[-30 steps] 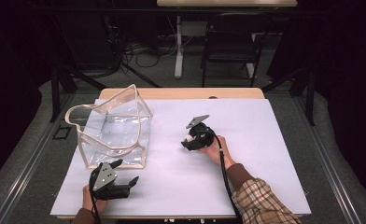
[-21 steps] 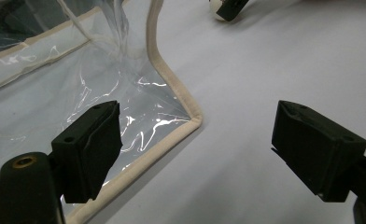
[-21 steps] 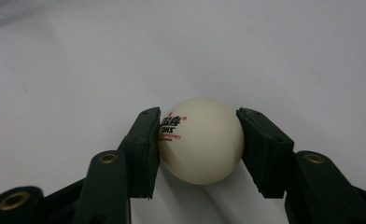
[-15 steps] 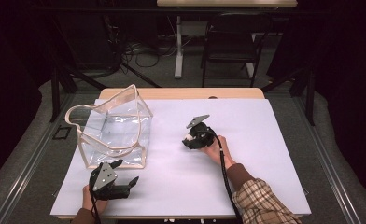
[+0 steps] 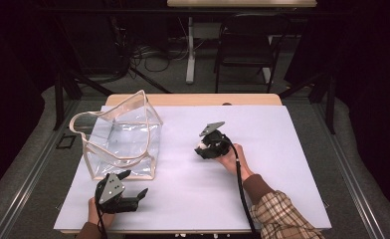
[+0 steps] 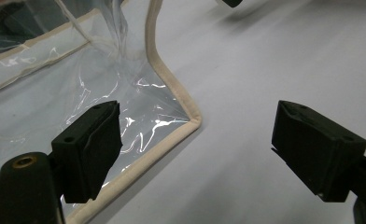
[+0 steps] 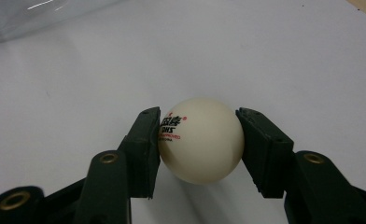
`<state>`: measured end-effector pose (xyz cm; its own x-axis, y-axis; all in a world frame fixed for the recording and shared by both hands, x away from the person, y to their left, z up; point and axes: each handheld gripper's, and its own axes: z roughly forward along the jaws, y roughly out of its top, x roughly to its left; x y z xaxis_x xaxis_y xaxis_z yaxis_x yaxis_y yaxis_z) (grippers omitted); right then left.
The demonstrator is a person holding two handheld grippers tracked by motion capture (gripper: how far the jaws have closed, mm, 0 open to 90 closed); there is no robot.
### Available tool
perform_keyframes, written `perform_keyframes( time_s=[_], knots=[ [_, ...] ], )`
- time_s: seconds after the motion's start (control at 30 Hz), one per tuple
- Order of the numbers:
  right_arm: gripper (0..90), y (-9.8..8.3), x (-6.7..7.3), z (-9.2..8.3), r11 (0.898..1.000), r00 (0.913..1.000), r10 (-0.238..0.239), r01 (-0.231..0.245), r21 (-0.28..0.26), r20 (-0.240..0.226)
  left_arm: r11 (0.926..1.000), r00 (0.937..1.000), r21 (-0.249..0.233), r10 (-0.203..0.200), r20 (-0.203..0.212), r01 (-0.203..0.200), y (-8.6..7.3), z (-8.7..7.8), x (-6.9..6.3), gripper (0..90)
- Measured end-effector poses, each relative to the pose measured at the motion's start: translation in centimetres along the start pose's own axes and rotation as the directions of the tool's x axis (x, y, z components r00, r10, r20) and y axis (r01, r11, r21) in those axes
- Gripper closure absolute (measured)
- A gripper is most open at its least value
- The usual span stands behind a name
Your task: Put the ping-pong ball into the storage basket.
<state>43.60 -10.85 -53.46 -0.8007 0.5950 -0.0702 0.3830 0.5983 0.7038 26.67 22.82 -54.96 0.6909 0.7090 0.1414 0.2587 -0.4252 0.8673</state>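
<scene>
Smooth matt ball (image 7: pixel 201 140), glossy clear plastic bag (image 5: pixel 121 139), cloth-trimmed

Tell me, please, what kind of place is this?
Probably a lab or workshop set up for recording. A white table stands on grey carpet in a dark room, cables lie on the floor behind it, and a second table's leg and a black chair stand beyond.

A bag (image 5: pixel 121 139) stands on the left half of the table (image 5: pixel 282 149). The left gripper (image 5: pixel 133 189) sits at the table's near edge, just in front of the bag's near corner. The right gripper (image 5: pixel 201 147) rests mid-table, right of the bag, with a ball (image 7: pixel 200 140) between its jaws.
</scene>
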Motion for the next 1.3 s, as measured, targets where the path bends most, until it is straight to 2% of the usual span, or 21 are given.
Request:
perform_keyframes(
  time_s=[0.2,0.63,1.3],
  knots=[
    [50.5,0.2,0.1,-0.8,1.000,0.9999,-0.012,0.012,-0.004,0.004,1.0000,1.0000,0.001,0.000,0.000,0.000,0.0,0.0,0.0,16.1],
    [50.5,0.8,-0.2,-2.2,1.000,0.9998,-0.007,0.007,-0.022,0.018,1.0000,1.0000,-0.002,-0.002,-0.002,0.002,0.0,0.0,0.0,16.1],
    [50.6,1.8,0.2,-4.2,0.998,0.9986,-0.039,0.040,-0.039,0.036,1.0000,1.0000,-0.002,0.000,-0.004,0.000,0.0,-0.1,0.0,16.1]
  ],
)
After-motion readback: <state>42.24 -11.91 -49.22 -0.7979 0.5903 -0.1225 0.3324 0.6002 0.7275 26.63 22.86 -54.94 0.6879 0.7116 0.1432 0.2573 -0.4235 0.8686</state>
